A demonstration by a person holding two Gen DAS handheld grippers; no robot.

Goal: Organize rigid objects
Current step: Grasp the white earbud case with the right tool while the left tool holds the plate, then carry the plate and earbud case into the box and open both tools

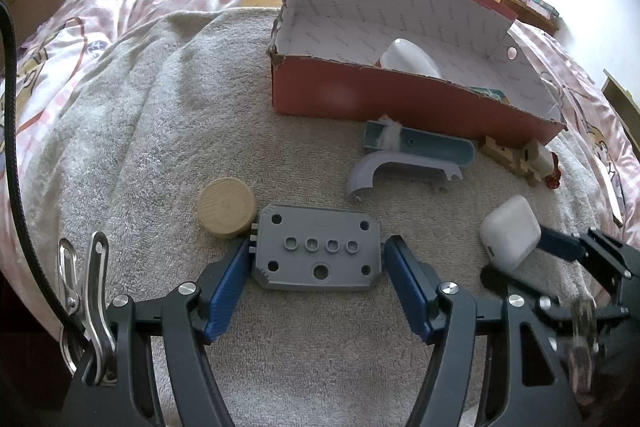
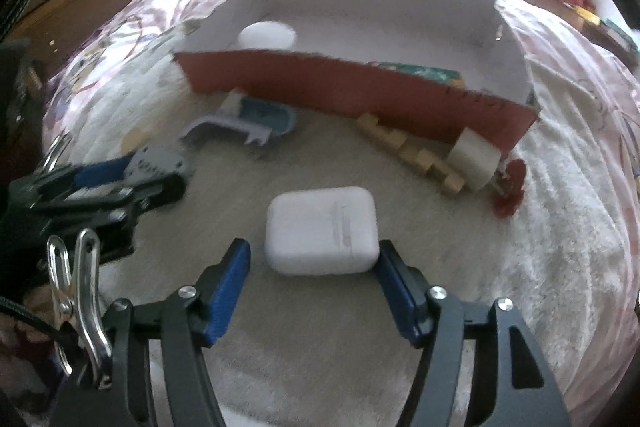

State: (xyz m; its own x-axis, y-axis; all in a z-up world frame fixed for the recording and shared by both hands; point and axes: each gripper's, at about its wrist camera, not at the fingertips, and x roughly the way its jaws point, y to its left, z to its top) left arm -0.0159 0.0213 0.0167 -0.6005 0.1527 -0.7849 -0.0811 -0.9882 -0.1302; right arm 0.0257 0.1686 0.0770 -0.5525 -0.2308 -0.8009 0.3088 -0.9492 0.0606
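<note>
A grey plate with round holes lies on the beige towel. My left gripper is shut on it, its blue pads against the two short edges. To the right a white rounded case rests on the towel between the fingers of my right gripper, which is open. The right pad meets the case's side and a gap shows at the left pad. Behind them stands the open red cardboard box with a white object inside.
A wooden disc touches the plate's left corner. Along the box front lie a blue trough, a lilac handle piece, a stepped wooden block, a cream roll and a small red figure. Pink bedding surrounds the towel.
</note>
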